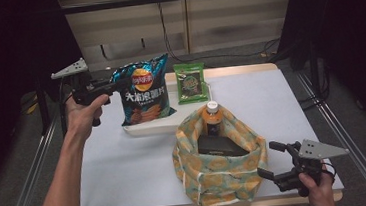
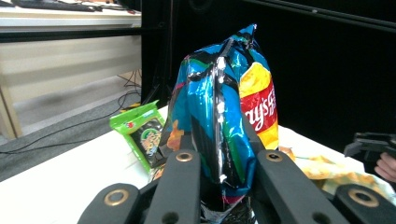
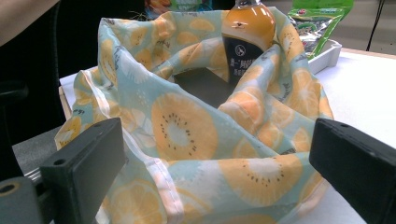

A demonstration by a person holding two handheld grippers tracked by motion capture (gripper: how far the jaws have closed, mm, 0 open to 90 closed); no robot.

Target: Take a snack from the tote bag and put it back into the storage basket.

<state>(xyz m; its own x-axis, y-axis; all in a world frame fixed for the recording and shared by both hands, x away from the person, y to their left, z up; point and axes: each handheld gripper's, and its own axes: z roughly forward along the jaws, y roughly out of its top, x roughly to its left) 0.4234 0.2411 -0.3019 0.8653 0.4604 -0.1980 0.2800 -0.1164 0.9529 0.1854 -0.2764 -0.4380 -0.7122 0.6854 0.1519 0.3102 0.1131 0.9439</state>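
Observation:
A blue chips bag (image 1: 144, 91) stands upright over a white tray (image 1: 145, 130) at the back of the table. My left gripper (image 1: 112, 86) is shut on its left edge. In the left gripper view both jaws pinch the bag (image 2: 224, 107) along its side seam. A fabric bag with an orange fruit print (image 1: 222, 170) sits open at the front, holding an orange-capped bottle (image 1: 212, 118) and a dark box (image 1: 222, 146). My right gripper (image 1: 271, 160) is open at the bag's right side. In the right gripper view the fabric (image 3: 196, 140) lies between its wide-apart jaws, and the bottle (image 3: 245, 32) rises behind.
A green snack packet (image 1: 190, 82) leans at the back of the tray, right of the chips. Bare white tabletop (image 1: 281, 104) stretches to the right and front left. Metal rails run along both table sides, and dark curtains flank the scene.

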